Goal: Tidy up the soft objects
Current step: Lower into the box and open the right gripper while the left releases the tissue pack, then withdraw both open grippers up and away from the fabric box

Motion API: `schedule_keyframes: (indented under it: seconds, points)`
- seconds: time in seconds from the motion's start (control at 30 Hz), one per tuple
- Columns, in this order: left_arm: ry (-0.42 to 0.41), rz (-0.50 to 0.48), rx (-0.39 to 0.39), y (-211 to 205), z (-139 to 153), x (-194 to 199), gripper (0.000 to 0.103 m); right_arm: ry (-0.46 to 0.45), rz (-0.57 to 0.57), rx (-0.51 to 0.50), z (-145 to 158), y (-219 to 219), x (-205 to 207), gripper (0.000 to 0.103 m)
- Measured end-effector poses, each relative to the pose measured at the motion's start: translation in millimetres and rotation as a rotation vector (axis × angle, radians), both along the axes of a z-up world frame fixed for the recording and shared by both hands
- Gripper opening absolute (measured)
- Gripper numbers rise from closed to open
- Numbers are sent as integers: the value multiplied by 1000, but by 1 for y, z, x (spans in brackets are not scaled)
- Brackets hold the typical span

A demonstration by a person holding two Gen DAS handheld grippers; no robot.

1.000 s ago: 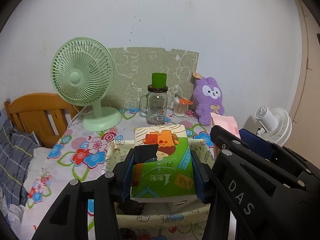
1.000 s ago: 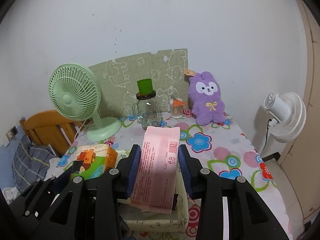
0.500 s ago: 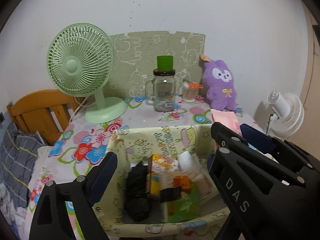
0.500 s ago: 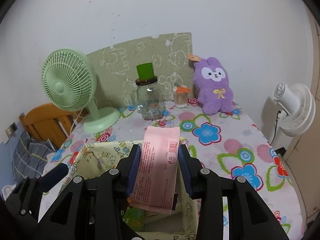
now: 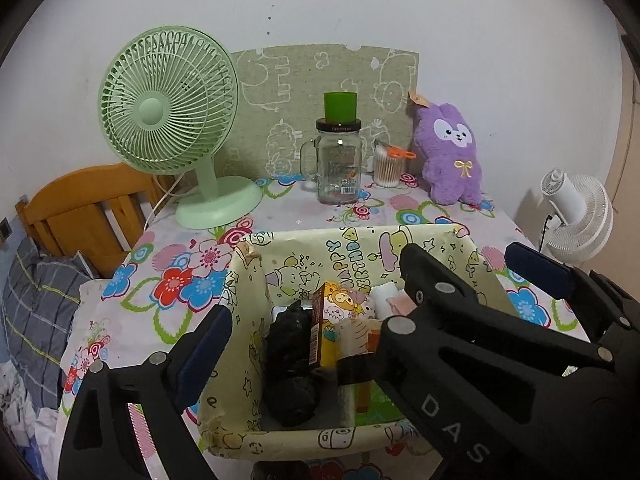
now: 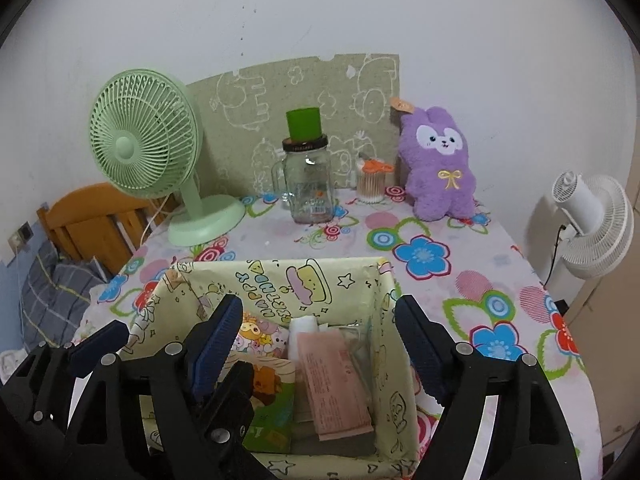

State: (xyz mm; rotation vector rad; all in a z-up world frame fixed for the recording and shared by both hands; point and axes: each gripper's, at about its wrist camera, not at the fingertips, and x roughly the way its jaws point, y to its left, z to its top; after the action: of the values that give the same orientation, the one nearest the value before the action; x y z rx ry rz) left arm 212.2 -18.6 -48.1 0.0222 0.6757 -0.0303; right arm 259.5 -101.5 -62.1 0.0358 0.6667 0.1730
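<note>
Both packs have left the jaws since a second ago: the pink pack (image 6: 338,386) and the green pack (image 6: 272,396) now lie inside the fabric bin (image 6: 276,280) at the table's near edge. Left gripper (image 5: 312,304) stands wide apart, empty; right gripper (image 6: 320,344) is opening, clear of the pink pack. Drop-off step looks finished; next, I judge, lift out toward the purple plush (image 6: 438,164) at the far edge.
</note>
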Motion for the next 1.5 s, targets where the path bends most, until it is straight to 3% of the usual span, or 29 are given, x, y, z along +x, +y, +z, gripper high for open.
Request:
schedule_keyframes:
  seconds: [0.63, 1.5]
  points:
    - [-48, -14, -28, 5, 23, -41, 96, -8, -12, 11, 29, -2, -44, 93]
    - [-136, -9, -24, 10, 40, -123, 96, -104, -5, 20, 56, -5, -131, 101]
